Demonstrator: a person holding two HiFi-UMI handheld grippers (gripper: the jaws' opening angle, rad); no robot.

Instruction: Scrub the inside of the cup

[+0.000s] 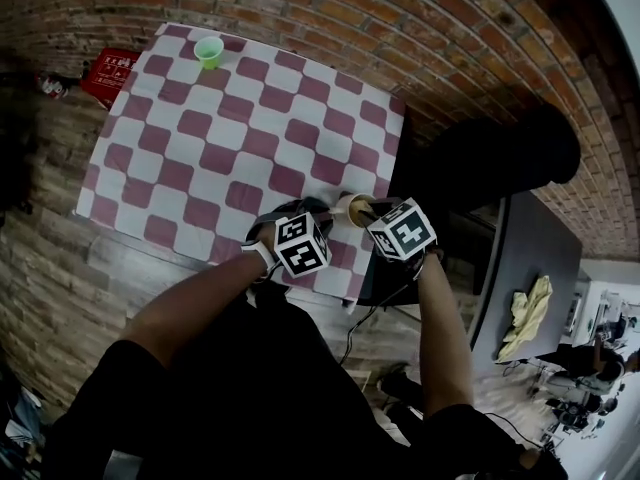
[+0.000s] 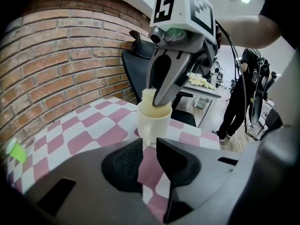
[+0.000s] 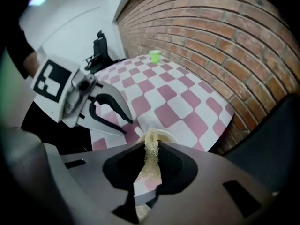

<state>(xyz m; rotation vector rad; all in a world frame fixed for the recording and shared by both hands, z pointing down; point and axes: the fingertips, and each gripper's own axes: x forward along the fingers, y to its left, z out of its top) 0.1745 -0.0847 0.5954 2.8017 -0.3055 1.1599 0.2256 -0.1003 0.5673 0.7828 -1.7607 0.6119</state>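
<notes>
Checkered cloth (image 1: pixel 220 138): upright cup (image 2: pixel 153 121), scrubber (image 3: pixel 152 150) inside

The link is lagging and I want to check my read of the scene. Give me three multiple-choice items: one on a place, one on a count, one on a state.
1. Where is the green cup?
A. at the far end of the table
B. on the floor
C. in a gripper's jaws

2. How many cups stand on the table?
A. one
B. two
C. four

3. What state is the right gripper in?
A. open and empty
B. shut on a spoon
C. shut on a scrubber

Answers:
1 A: the head view shows it alone at the far edge of the checked cloth.
2 B: only the green cup and the white cup are there.
3 C: the right gripper view shows the yellowish scrubber pinched between its jaws and reaching down to the white cup.
</notes>
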